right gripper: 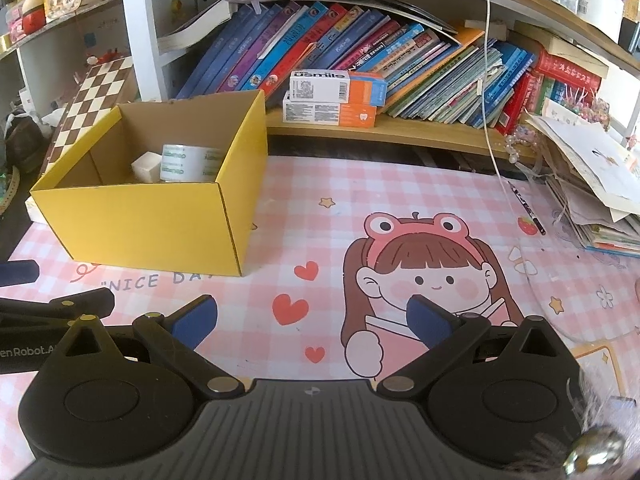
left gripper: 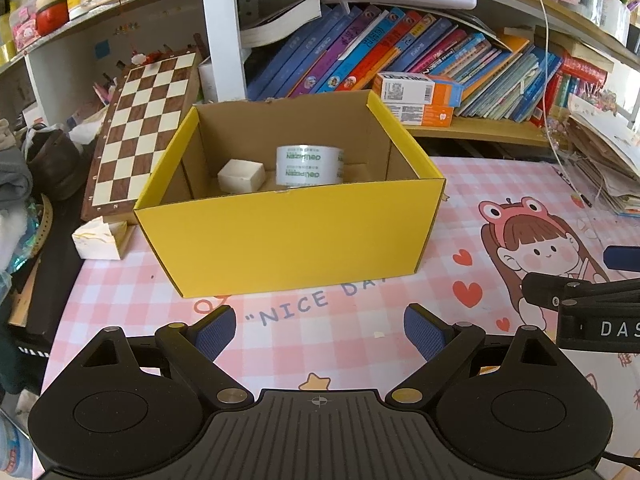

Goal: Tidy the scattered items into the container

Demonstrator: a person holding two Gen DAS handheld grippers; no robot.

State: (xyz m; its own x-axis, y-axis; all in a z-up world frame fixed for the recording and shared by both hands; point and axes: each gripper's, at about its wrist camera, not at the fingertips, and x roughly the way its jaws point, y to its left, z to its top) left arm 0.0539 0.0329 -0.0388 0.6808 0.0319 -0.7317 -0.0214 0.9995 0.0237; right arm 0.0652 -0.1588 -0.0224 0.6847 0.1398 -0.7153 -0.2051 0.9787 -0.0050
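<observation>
Both the left hand-held gripper [left gripper: 319, 330] and the right hand-held gripper [right gripper: 312, 320] gape wide, holding nothing. Ahead of the left one stands the open yellow cardboard box [left gripper: 288, 232], containing a white tape roll [left gripper: 309, 165] and a small white cube [left gripper: 241, 176]. A brown-and-cream chessboard [left gripper: 140, 132] leans beyond-left; the pink checked surface [right gripper: 400, 208] between lies unobstructed.

Right claw [right gripper: 312, 320]: blue-padded black fingers spread wide, nothing between them, hovering over the mat.
Worktop [right gripper: 400, 184]: covered by a pink checked mat with a cartoon girl in a frog hat.
Yellow cardboard box [right gripper: 140, 224]: open-topped, at left on the mat.
Inside box: white tape roll [right gripper: 180, 163] just beside a small white cube [right gripper: 145, 167].
Left claw [right gripper: 60, 304]: black arm at left edge.
</observation>
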